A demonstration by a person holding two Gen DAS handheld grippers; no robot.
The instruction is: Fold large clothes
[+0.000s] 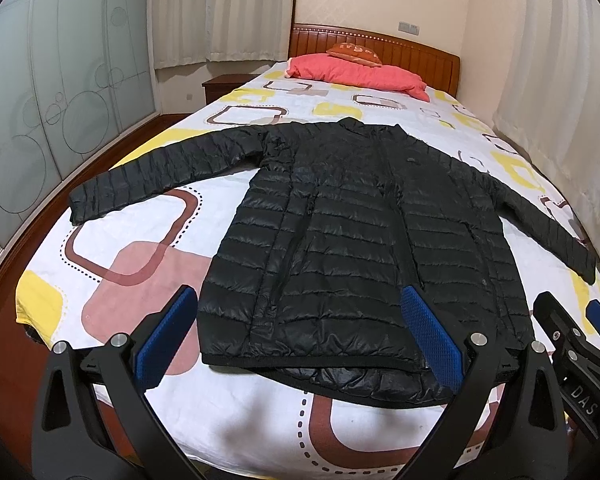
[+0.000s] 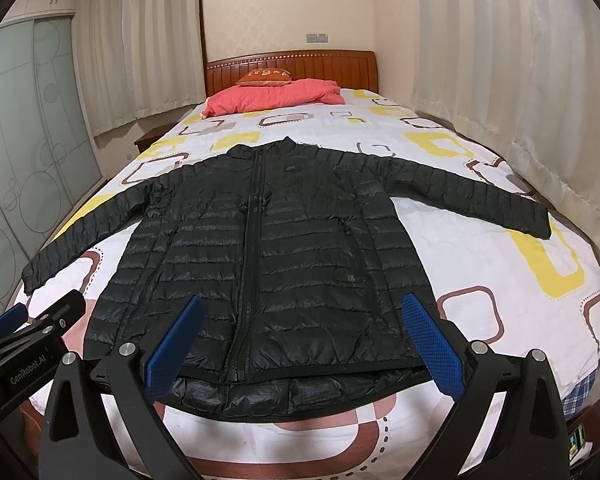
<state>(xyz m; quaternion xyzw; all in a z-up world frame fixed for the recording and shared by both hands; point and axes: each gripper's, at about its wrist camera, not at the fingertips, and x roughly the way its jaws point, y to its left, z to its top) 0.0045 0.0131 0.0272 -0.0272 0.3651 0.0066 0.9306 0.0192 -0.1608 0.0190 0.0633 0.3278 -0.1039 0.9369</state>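
A black quilted puffer jacket (image 1: 352, 232) (image 2: 268, 248) lies flat on the bed, front up, zipped, collar toward the headboard and both sleeves spread wide. My left gripper (image 1: 300, 300) hovers open above the hem's left half, nothing between its blue pads (image 1: 168, 336). My right gripper (image 2: 300, 308) hovers open above the hem's middle and right part, holding nothing. Each gripper shows at the other view's edge: the right gripper (image 1: 580, 344) and the left gripper (image 2: 24, 332). Both are apart from the fabric.
The bed (image 1: 148, 208) has a white sheet with yellow and brown squares. A pink pillow (image 1: 360, 74) and orange cushion (image 1: 354, 54) lie by the wooden headboard (image 2: 292, 66). Curtains (image 2: 512, 80) hang right; a glass wardrobe (image 1: 40, 92) and nightstand (image 1: 222, 86) stand left.
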